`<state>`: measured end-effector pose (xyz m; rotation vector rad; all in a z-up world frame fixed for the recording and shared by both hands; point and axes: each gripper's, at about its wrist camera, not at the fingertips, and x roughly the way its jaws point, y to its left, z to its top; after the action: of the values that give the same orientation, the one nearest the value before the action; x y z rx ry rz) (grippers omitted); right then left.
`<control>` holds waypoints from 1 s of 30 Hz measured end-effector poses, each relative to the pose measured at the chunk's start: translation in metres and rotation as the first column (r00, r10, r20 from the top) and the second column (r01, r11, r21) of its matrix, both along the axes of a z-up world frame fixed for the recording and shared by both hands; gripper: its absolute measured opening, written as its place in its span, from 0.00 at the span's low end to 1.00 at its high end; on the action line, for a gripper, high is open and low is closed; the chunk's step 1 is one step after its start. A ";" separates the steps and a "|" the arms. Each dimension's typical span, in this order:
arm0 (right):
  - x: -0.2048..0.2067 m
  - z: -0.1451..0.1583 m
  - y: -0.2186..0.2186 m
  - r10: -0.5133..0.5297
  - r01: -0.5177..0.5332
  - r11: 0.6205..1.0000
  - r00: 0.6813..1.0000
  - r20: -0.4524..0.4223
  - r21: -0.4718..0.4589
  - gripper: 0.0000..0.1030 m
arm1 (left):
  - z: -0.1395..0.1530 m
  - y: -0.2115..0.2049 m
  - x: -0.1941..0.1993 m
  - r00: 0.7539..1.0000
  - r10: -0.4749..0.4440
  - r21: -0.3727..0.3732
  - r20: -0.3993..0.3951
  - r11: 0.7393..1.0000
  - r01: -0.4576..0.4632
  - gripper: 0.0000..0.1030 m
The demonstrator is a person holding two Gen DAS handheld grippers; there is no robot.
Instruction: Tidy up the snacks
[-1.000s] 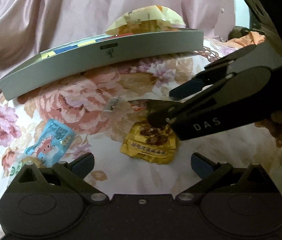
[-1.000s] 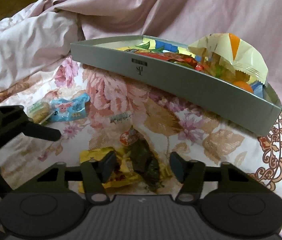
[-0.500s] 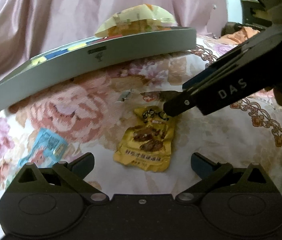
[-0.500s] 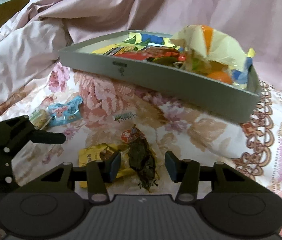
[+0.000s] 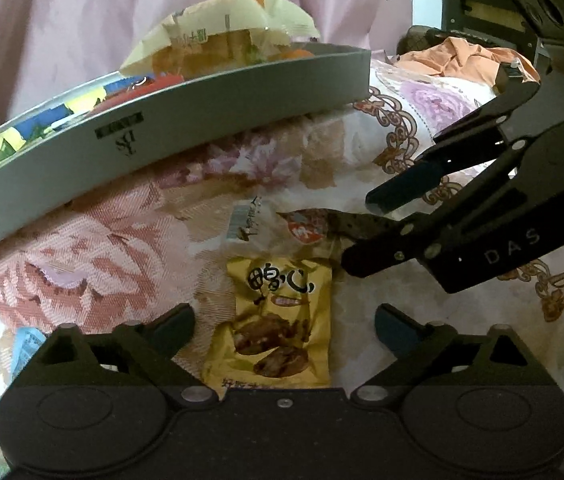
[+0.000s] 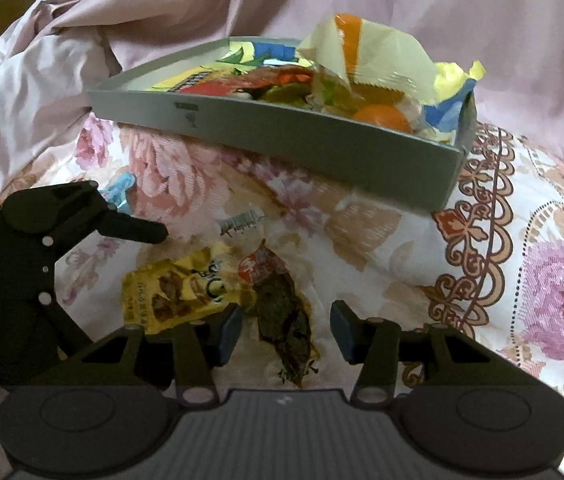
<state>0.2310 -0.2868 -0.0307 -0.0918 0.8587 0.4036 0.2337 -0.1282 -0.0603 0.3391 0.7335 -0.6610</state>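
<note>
A yellow snack packet point(image 5: 282, 320) lies flat on the flowered bedspread between the fingers of my left gripper point(image 5: 283, 320). Its jaws are closing but stand wide, and the pads are clear of the packet. My right gripper point(image 6: 285, 328) is shut on a dark snack packet with a red label point(image 6: 282, 312). In the left wrist view that packet point(image 5: 313, 226) sticks out of the right gripper point(image 5: 365, 232), just past the yellow packet's top edge. The grey tray point(image 6: 321, 148) behind holds several snacks, with a cream bag point(image 6: 373, 60) on top.
A small clear packet point(image 5: 246, 220) lies between the yellow packet and the tray point(image 5: 202, 120). A blue packet point(image 6: 120, 192) lies on the left beyond a finger of the left gripper point(image 6: 134, 229). Pink cloth rises behind the tray. An orange garment point(image 5: 461, 60) lies far right.
The left gripper moved right, over the yellow packet, which now lies between its fingers. The right gripper narrowed on the dark packet and turned slightly with it.
</note>
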 end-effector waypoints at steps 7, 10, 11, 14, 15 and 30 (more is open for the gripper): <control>0.003 -0.002 -0.002 0.008 -0.007 1.000 1.000 -0.013 0.005 0.52 | 0.003 0.005 0.000 0.999 0.031 -0.032 -0.030 0.999 -0.032 0.69; 0.003 -0.002 -0.003 0.007 -0.007 1.000 1.000 -0.015 0.005 0.52 | 0.004 0.010 -0.003 0.997 0.068 -0.038 -0.039 0.997 -0.070 0.58; 0.004 -0.003 -0.003 0.006 -0.006 1.000 1.000 -0.017 0.006 0.52 | 0.004 0.013 -0.003 0.995 0.084 -0.042 -0.046 0.995 -0.086 0.58; 0.004 -0.004 -0.001 0.001 -0.001 1.000 1.000 -0.026 0.004 0.53 | 0.005 0.016 -0.006 0.990 0.131 -0.051 -0.059 0.990 -0.134 0.56; 0.005 -0.005 -0.001 0.000 0.000 1.000 1.000 -0.029 0.004 0.53 | 0.005 0.016 -0.008 0.987 0.148 -0.044 -0.059 0.988 -0.150 0.56; -0.005 -0.011 0.014 0.054 -0.052 0.998 0.996 -0.069 0.031 0.52 | 0.011 0.042 -0.062 0.947 0.301 0.003 -0.116 0.953 -0.303 0.54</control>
<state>0.2262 -0.2724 -0.0416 -0.0740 0.9204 0.4710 0.1715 -0.0858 -0.0491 0.1700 0.8694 -0.3970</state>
